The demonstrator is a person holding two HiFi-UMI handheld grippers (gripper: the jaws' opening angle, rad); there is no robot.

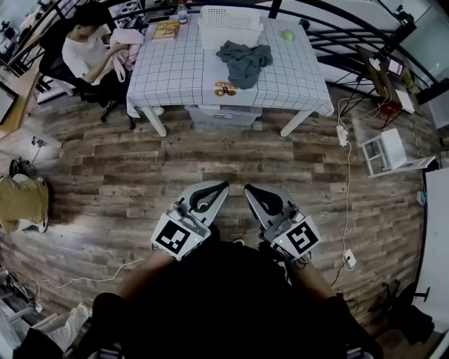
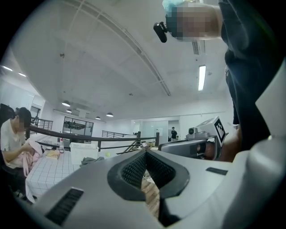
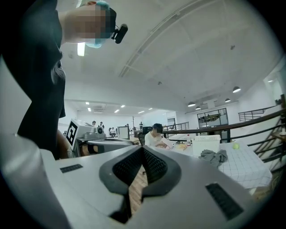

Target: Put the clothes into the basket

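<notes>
Grey clothes (image 1: 244, 62) on table (image 1: 175, 70), far from left gripper (image 1: 222, 188), right gripper (image 1: 250, 189), jaws pressed together

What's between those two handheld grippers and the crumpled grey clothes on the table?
Head view: wooden plank floor, then the checked tablecloth's edge and a small brown item, before the grey clothes.

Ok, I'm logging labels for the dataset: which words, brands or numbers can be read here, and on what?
No text here is legible.
Left gripper cube: black-and-white square marker, no letters.
Right gripper cube: the same.
Yellow book and bottle on the table: print too small to read.
</notes>
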